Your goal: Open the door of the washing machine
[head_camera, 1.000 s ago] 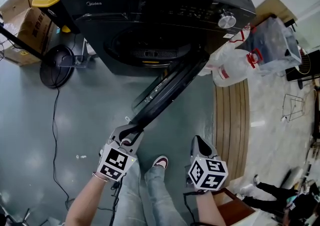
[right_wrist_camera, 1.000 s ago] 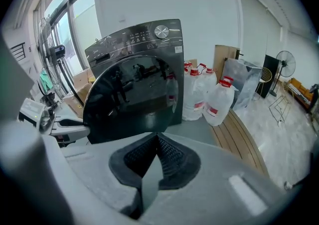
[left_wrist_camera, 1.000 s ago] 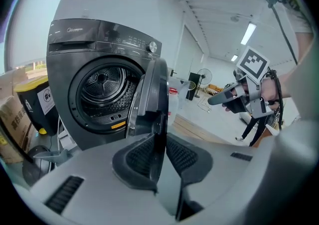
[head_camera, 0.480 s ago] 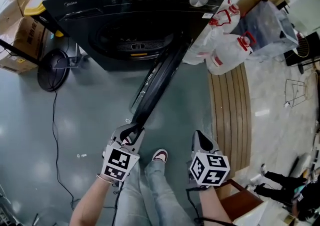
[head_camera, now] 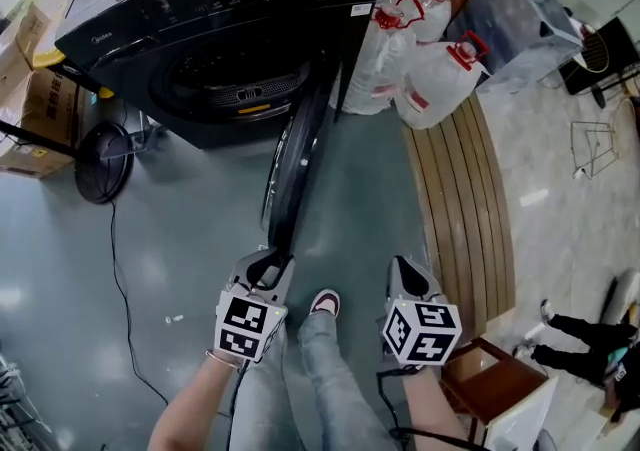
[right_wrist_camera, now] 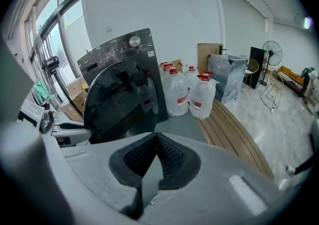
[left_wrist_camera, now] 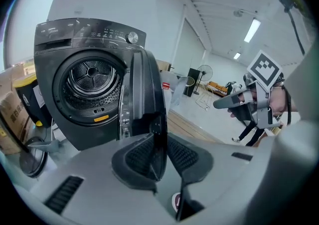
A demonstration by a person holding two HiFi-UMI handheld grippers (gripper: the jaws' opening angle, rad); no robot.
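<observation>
The black front-loading washing machine stands at the top of the head view with its round door swung out edge-on towards me. My left gripper is shut on the door's free edge. In the left gripper view that dark edge runs between the pads, and the drum lies bare behind it. My right gripper hangs beside it to the right, apart from the door. Its jaws are shut with nothing in them, and it faces the door's outer side.
Several large water jugs stand right of the machine. A slatted wooden platform runs along the right. A floor fan, a trailing cable and cardboard boxes lie left. My shoe is between the grippers. A wooden box sits lower right.
The door has swung further out from the machine's front with my left gripper on its edge. Both grippers have shifted along with it.
</observation>
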